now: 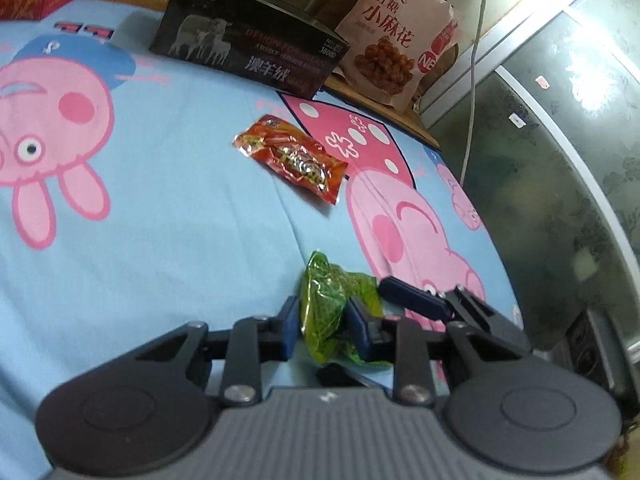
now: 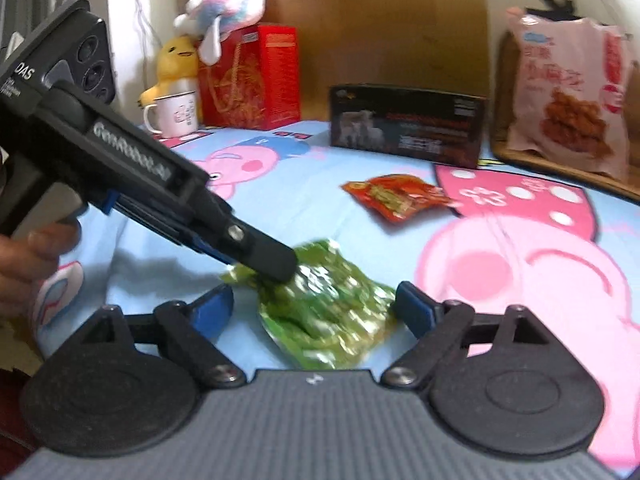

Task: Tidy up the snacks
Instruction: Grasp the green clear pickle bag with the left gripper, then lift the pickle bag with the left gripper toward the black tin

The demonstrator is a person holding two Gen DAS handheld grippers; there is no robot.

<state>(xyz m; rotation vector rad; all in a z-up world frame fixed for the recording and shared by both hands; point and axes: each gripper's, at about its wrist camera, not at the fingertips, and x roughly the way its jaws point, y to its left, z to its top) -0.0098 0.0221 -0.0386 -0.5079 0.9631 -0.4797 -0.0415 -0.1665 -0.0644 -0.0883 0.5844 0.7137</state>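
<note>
only two small snack packets point(image 1: 290, 158)

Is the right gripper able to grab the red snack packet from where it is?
Probably yes. The right gripper is open with only the green packet between its fingers, and the red packet lies uncovered on the sheet further ahead.

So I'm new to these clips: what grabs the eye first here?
The crinkly green foil snack packet in the foreground, pinched by the left gripper, with the right gripper open around it. Behind lie a red foil snack packet and the pink cartoon-pig bedsheet.
</note>
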